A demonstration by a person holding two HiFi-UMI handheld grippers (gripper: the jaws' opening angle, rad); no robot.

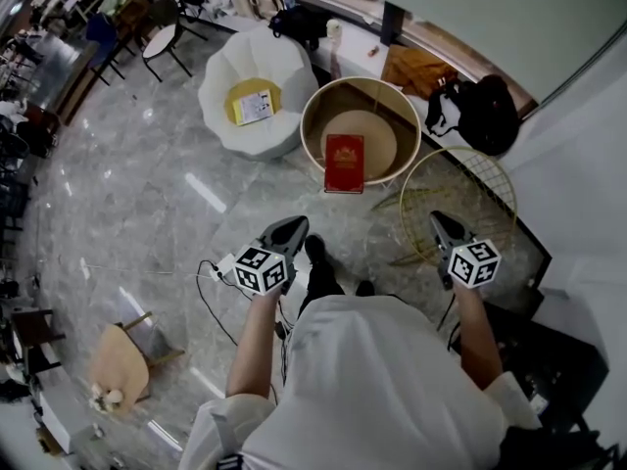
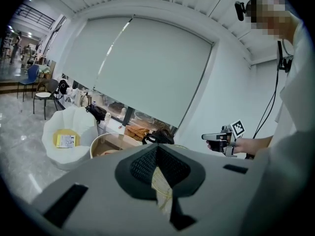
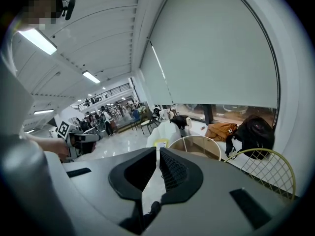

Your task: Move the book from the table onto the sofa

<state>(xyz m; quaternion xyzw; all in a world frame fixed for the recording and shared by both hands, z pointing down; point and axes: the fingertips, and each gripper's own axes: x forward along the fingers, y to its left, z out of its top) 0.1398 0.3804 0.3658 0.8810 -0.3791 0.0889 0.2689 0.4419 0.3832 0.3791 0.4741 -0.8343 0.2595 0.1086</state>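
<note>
1. Both claws hang short of the table [image 1: 310,116], which lies at 12 o'clock from the person. The left claw [image 1: 292,227] is closed with nothing in it. The right claw [image 1: 440,223] is closed and bare too.
2. The book [image 1: 344,163] is red and lies on the table at its 6 o'clock side. Its near end seems to reach the rim. No claw touches it.
3. I judge the step in hand to be the reach for the book, so the task has barely begun.
4. To do it well, part one claw's jaws before it arrives.
5. Come in low toward the book's near end, where the rim may lift an edge to pinch.
6. Clamp across the cover and pages together, so that the book does not fan open when lifted.
7. Lift it clear of the raised rim before swinging toward the sofa [image 1: 245,67], at 10 o'clock from the table.
8. The rimmed table holds only the book, as far as I can see.
9. The sofa's seat holds a yellow cushion [image 1: 238,93] with a printed sheet [image 1: 256,108] on it, so aim for the seat beside or on top of these.
10. A wire frame [image 1: 458,150] stands at 4 o'clock from the table. I cannot tell what it holds.
</note>
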